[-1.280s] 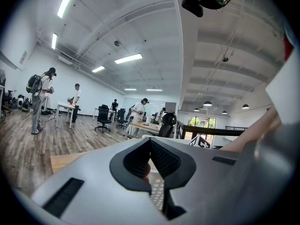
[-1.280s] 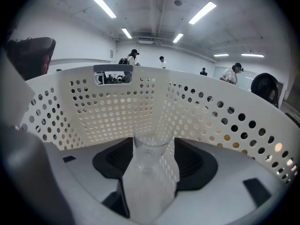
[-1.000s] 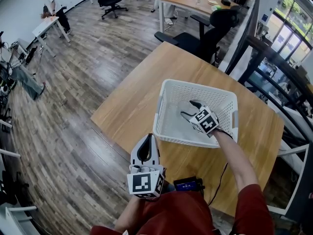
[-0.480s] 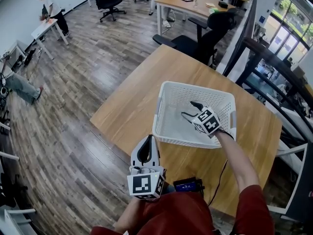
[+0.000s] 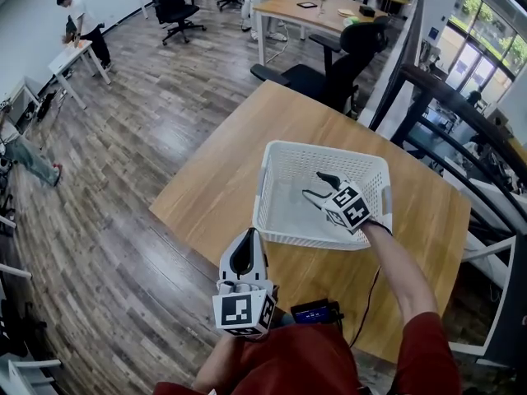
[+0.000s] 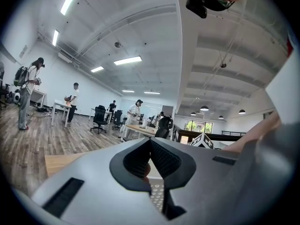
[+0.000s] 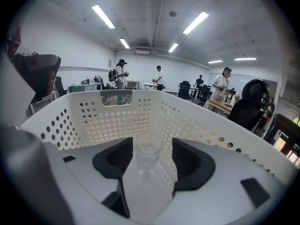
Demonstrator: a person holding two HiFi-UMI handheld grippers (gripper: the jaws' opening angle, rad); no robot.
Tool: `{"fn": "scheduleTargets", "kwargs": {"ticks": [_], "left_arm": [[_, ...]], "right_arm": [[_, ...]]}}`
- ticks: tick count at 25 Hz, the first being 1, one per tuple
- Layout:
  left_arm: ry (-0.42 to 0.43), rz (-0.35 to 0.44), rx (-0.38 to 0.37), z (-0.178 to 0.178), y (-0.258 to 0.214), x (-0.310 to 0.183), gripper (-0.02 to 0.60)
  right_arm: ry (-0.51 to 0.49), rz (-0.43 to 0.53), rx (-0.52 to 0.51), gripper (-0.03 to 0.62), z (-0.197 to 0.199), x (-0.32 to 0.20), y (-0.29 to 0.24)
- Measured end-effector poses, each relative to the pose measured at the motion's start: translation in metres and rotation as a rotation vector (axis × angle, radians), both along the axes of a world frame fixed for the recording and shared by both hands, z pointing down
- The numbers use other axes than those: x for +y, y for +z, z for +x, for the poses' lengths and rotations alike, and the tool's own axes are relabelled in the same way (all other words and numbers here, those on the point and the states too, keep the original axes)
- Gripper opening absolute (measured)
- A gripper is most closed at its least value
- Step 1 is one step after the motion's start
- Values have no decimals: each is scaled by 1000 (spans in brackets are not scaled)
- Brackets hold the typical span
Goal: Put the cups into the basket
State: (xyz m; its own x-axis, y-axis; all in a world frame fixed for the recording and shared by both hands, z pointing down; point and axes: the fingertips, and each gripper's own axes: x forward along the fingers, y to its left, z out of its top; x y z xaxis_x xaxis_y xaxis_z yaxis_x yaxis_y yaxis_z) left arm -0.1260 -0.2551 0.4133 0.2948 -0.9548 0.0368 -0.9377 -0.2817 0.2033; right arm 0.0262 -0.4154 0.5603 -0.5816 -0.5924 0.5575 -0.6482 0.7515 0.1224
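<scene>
Clear cup (image 7: 147, 154) stands upright inside the white basket (image 5: 280, 159), between the parted jaws of the right claw (image 5: 313, 185). The left claw (image 5: 244, 241), jaws together and empty, hangs near the table's (image 5: 210, 183) edge.

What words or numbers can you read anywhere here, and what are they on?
No words or numbers can be read.
Cube on the left gripper and cube on the right gripper: black-and-white squares only, no letters.
Small screen near the person's lap: lit blue, too small to read.
Basket, cup: no print.
</scene>
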Motion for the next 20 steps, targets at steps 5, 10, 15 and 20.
{"fn": "scheduleTargets", "kwargs": {"ticks": [5,10,15,20], "left_arm": [[8,10,-7,2,-4,1,6],[15,15,-11,3,-5,2,6],[19,29,-19,4,-9,5,6],[21,33,-18,2,-9,4,6]], "right_arm": [[3,27,-21,264,-1,1,-13],[11,38,-31,262,0,3,-17],[22,66,-49,259,3,5,-25],[41,102,-69,201,4,4,-32]]}}
